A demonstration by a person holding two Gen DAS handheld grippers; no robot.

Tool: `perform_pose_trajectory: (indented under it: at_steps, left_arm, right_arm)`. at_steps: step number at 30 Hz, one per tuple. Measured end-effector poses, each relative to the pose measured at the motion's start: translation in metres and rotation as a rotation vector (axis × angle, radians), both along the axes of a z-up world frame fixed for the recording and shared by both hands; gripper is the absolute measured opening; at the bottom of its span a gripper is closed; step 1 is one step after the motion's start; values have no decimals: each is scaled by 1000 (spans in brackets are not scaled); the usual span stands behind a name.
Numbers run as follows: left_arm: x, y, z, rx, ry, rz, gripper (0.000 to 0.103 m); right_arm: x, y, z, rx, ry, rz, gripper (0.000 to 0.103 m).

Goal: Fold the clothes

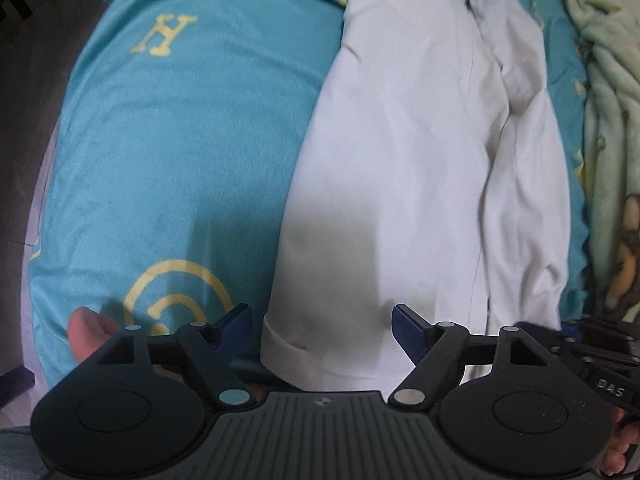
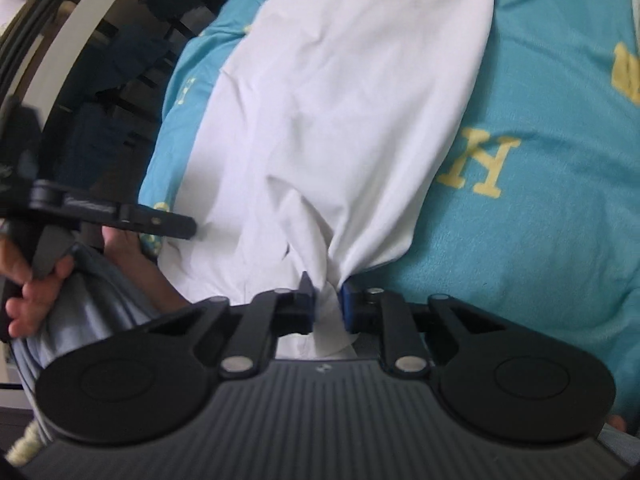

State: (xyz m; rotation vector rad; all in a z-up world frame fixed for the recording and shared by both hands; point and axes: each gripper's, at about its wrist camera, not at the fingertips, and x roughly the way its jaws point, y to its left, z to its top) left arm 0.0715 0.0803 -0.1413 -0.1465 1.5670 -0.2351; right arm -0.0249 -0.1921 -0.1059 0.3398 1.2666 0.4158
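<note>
Teal bedspread (image 1: 168, 152) with yellow letters under you, white garment (image 1: 400, 152) laid long across it.

Your right gripper (image 2: 326, 300) is pinched tight on the near hem of that white garment, cloth bunched between the blue pads and pulling creases up the fabric. Your left gripper (image 1: 322, 322) stands wide apart over the same near edge, nothing between its fingers, a folded cuff just below them. Right-wrist view catches that left gripper off to the side, your hand (image 2: 36, 276) wrapped on its handle above a grey-blue sleeve (image 2: 92, 304). Beyond the garment's far side, a pale green blanket (image 1: 608, 92) lies rumpled along the bedspread's edge.
</note>
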Motion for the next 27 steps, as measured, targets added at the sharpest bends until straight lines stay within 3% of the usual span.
perform_pose_trajectory:
  at_steps: [4,6,7,8,12,18,23,27]
  left_arm:
    - [-1,-6,-6,-46,45,-48,71]
    - [-5,-11,-7,-79,60,-93,41]
    - [-7,-12,-4,-91,54,-110,30]
    - [-9,-13,0,-98,41,-122,9]
    - [-19,-10,28,-151,-34,-140,6]
    - [-51,37,117,-330,-233,-24,5]
    - [-91,60,182,-453,-367,31,5]
    - [-151,69,197,-509,-387,30,5]
  right_arm:
    - [-7,-25,16,49,-32,-58,14]
    - [-11,-40,19,75,-36,-105,14]
    - [-11,-45,20,83,-36,-124,13]
    - [-11,-47,21,88,-36,-136,13]
    - [-10,-48,39,86,-71,-144,13]
    - [-25,-65,104,59,-216,-183,13]
    - [-65,-75,144,55,-306,-205,12]
    - [-114,-72,155,52,-328,-187,13]
